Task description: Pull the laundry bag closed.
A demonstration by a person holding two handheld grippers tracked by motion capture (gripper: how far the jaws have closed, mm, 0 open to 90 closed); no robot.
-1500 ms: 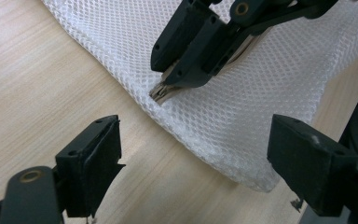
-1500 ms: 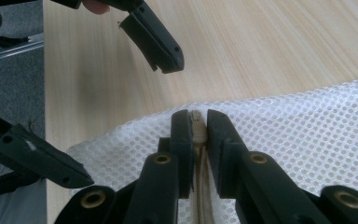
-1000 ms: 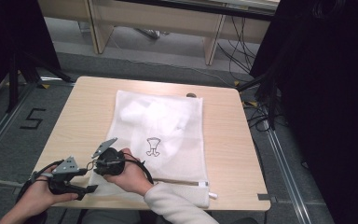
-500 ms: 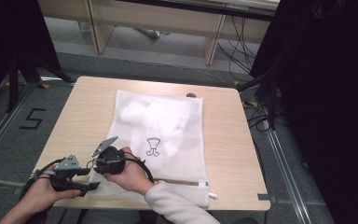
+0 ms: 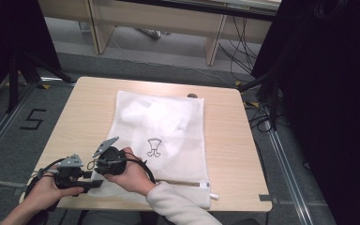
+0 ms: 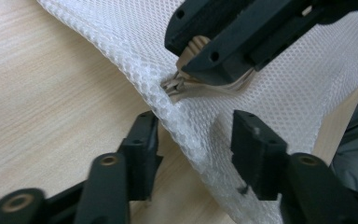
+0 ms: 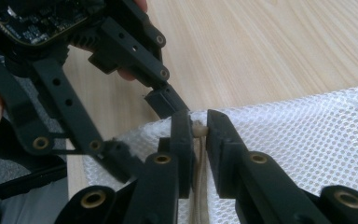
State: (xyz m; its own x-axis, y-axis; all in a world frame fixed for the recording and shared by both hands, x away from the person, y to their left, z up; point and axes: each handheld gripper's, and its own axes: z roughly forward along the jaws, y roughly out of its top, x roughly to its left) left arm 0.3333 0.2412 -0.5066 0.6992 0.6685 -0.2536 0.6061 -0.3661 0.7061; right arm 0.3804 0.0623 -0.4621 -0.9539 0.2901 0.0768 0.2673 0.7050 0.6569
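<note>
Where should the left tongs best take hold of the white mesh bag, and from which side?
Probably the raised corner edge of the white mesh bag, just below the beige zipper pull that the right tongs pinch. Come from the bare table side: the left tongs already straddle that fold, open.

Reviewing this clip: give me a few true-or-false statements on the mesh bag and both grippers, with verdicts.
1. The right gripper is shut on the beige zipper pull. True.
2. The left gripper is clamped shut on the mesh bag. False: its fingers stand open astride the bag's edge.
3. The bag lies flat on the wooden table. True.
4. The bag is black. False: it is white, with a small dark drawing.
</note>
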